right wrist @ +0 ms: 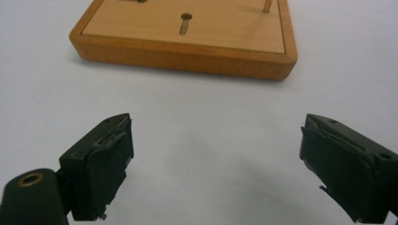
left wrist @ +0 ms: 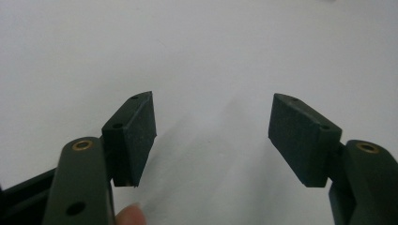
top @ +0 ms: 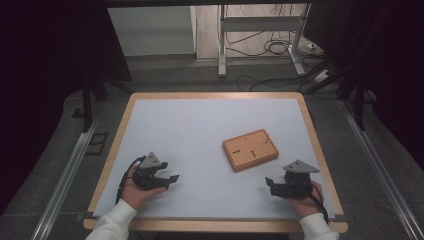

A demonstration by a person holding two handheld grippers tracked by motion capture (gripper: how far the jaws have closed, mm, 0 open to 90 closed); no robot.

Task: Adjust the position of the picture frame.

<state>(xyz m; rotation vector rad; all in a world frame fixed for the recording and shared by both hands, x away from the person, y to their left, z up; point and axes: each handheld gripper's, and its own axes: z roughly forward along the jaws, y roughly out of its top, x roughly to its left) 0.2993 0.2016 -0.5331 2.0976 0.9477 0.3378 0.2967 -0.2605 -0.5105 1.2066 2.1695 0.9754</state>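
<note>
A flat wooden board [top: 250, 149] with small holes and a short peg lies right of the table's middle; its near edge fills the top of the right gripper view as the board [right wrist: 187, 47]. My left gripper [top: 170, 180] rests low at the front left, held in a hand with a white sleeve, jaws wide apart over the bare white surface, as my left gripper [left wrist: 211, 136] shows. At the front right, just in front of the board, my right gripper [top: 268, 184] stands open too, nothing between the jaws of my right gripper [right wrist: 216, 164].
The white mat [top: 200, 130] covers a wood-rimmed table [top: 130, 107]. Beyond the far edge stand metal frame legs [top: 222, 45] and cables on the floor. Dark curtains flank both sides.
</note>
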